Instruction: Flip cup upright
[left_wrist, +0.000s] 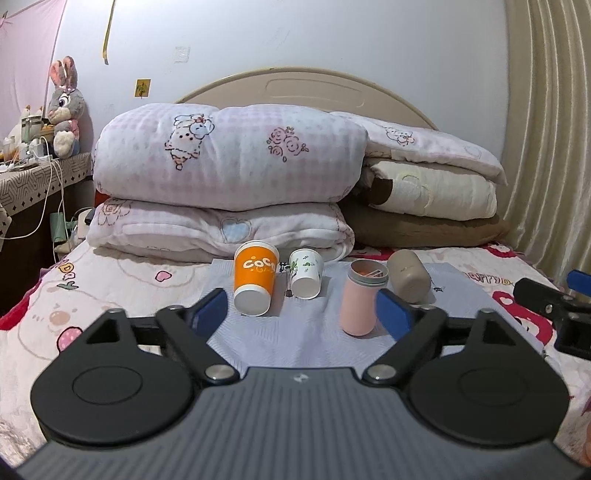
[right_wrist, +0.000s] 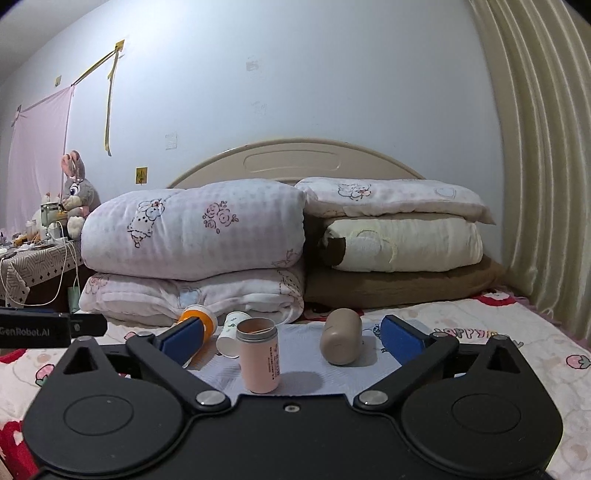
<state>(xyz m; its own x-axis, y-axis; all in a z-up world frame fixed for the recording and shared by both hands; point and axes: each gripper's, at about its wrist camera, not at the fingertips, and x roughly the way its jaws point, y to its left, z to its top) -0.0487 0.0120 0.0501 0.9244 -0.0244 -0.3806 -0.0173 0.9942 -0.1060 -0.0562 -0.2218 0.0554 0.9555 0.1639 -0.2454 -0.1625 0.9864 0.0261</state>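
Orange cup (left_wrist: 255, 282) lies beside white cup (left_wrist: 304, 273); pink bottle (left_wrist: 360, 302) upright nearby.

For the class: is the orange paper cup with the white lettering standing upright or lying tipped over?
Tipped over. The orange paper cup lies on its side on the pale blue cloth, its white base facing the left wrist camera and its rim pointing toward the pillows.

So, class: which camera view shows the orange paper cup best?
The left wrist view: the orange paper cup lies on its side in full sight, base toward the camera. In the right wrist view only its rim end shows behind a blue finger pad.
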